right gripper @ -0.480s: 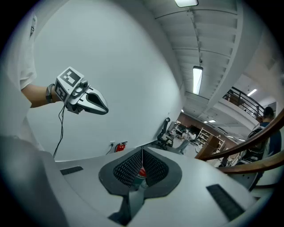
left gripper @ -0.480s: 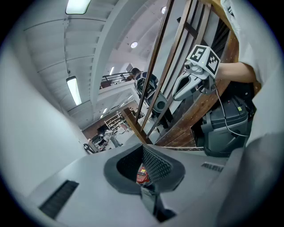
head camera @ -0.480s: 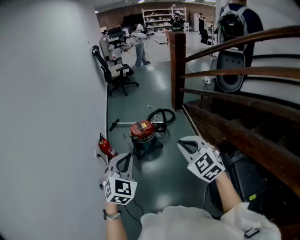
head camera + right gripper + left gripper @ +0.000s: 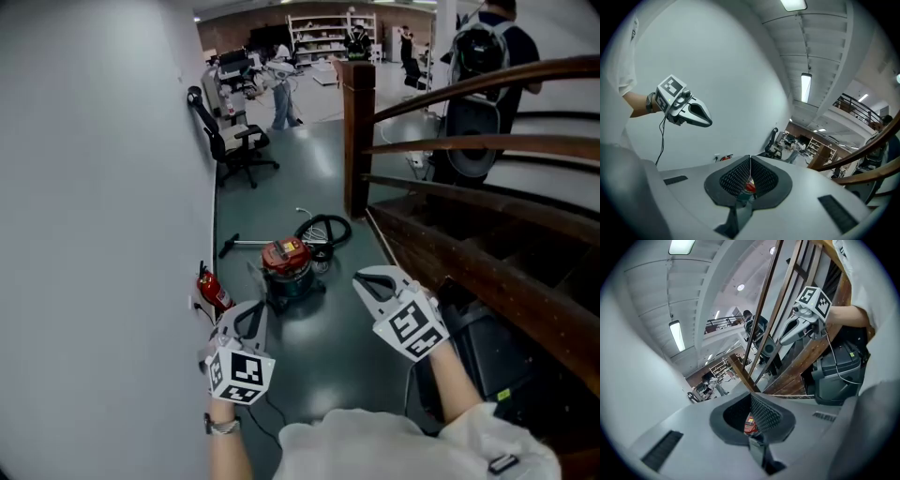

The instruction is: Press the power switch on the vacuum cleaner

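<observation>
The vacuum cleaner (image 4: 285, 266), a squat drum with a red top and a dark body, stands on the grey-green floor ahead of me, its black hose (image 4: 324, 230) coiled behind it. My left gripper (image 4: 252, 310) is held in the air short of it on the left, with its jaws shut and empty. My right gripper (image 4: 363, 279) hovers to the right of the vacuum, also shut and empty. In the left gripper view the pads (image 4: 761, 414) meet, and a sliver of the red top (image 4: 749, 423) shows behind them. The right gripper view shows the same red top (image 4: 749, 187).
A white wall runs along the left, with a red fire extinguisher (image 4: 214, 292) at its foot. A black office chair (image 4: 232, 142) stands farther back. A wooden stair railing (image 4: 469, 147) and post (image 4: 356, 131) close off the right. A person with a backpack (image 4: 480, 56) stands behind the railing.
Both grippers stay in about the same place, still shut. The person with the backpack has shifted a little to the right behind the railing.
</observation>
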A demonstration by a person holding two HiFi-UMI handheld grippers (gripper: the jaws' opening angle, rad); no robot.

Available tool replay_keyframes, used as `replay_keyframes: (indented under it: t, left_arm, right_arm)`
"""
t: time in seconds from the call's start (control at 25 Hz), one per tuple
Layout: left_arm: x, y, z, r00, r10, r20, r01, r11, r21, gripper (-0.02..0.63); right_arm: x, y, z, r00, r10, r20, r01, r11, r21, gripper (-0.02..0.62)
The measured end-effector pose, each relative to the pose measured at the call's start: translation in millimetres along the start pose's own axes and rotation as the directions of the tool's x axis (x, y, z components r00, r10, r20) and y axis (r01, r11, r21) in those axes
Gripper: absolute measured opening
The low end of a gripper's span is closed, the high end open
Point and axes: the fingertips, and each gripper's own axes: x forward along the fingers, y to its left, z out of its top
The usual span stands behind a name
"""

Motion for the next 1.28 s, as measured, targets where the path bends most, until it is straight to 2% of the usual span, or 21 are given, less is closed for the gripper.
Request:
replay_keyframes:
  t: [0.32,0.64,0.84,1.12,1.28]
  left_arm:
    - [-7,4,-15,1.000,-0.020,-0.008,0.020,1.000,-0.006,-0.002]
    - [-24,9,-49,0.998,-0.053,-0.022,0.053,0.998,-0.019,-0.002]
    - [-26,22,-55,0.998,-0.058,-0.011,0.058,0.998,-0.019,-0.002]
    - [-6,37,-62,0.998,-0.069,-0.005,0.069,0.998,-0.010,-0.002]
    - [13,55,-69,0.999,-0.050,-0.018,0.050,0.999,-0.009,-0.002]
  right_arm:
    - [8,6,7,1.000,-0.017,-0.004,0.017,1.000,0.001,0.031]
    - [13,31,9,0.998,-0.047,-0.029,0.048,0.998,0.039,0.031]
    - [19,42,13,0.998,-0.050,-0.042,0.052,0.998,0.041,0.031]
    - [41,30,15,0.997,-0.061,-0.046,0.063,0.997,0.036,0.031]
    - [66,14,15,0.997,-0.058,-0.045,0.058,0.998,0.006,0.031]
